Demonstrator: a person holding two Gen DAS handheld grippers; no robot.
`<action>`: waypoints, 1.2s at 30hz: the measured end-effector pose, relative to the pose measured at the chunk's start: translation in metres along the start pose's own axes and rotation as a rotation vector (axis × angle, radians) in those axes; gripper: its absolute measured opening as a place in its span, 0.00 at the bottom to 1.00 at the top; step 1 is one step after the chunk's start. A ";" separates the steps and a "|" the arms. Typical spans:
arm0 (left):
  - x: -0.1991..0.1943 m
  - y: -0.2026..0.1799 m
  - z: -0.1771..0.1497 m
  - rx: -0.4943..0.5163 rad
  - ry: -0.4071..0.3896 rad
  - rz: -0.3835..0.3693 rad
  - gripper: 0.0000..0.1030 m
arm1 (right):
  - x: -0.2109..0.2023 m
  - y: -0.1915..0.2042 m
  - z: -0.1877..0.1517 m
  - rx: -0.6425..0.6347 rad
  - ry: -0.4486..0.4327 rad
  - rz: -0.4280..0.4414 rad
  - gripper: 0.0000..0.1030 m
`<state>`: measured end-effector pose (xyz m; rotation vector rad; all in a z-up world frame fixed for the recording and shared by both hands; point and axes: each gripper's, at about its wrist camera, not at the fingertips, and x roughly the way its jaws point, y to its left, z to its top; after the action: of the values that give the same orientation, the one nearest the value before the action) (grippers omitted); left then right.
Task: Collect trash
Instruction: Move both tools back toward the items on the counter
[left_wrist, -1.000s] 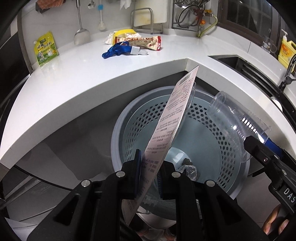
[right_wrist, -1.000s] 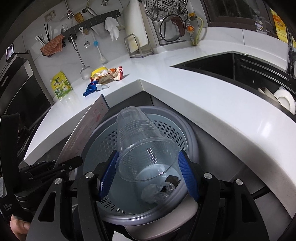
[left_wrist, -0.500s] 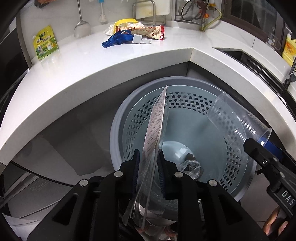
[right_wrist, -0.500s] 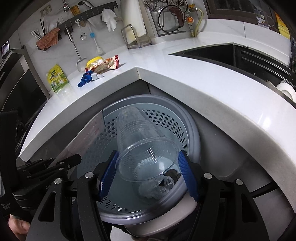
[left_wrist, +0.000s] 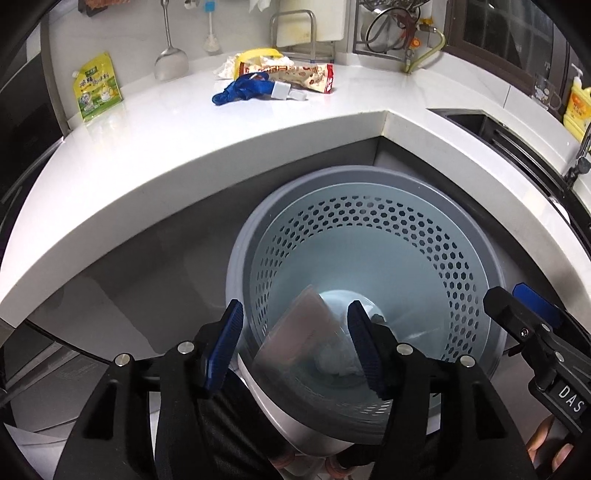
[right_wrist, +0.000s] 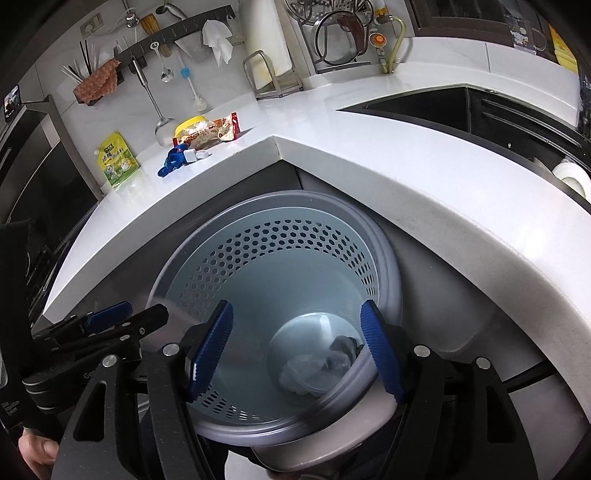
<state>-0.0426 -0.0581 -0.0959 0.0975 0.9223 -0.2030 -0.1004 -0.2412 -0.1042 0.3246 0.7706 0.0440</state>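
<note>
In bin (left_wrist: 476, 236): blurred card (left_wrist: 306, 332), crumpled wrap (right_wrist: 314, 365).

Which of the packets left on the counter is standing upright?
The green-yellow pouch, leaning upright against the wall at the counter's far left. The red snack wrapper lies flat in the pile beside the blue strap.

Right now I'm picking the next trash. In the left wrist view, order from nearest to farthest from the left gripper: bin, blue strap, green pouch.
1. Bin, directly below the left gripper.
2. Blue strap, counter, ahead.
3. Green pouch, back wall, far left.
</note>
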 end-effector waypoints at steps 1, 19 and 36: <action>0.000 0.000 0.000 -0.001 -0.001 0.001 0.57 | 0.000 0.000 0.000 0.000 0.000 0.000 0.67; -0.005 0.006 0.002 -0.027 -0.017 -0.001 0.71 | -0.007 0.000 0.001 0.006 -0.021 0.016 0.67; -0.021 0.016 0.012 -0.035 -0.077 0.023 0.75 | -0.004 0.002 0.007 0.002 -0.026 0.036 0.67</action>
<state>-0.0421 -0.0414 -0.0723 0.0670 0.8476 -0.1683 -0.0983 -0.2419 -0.0958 0.3403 0.7392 0.0727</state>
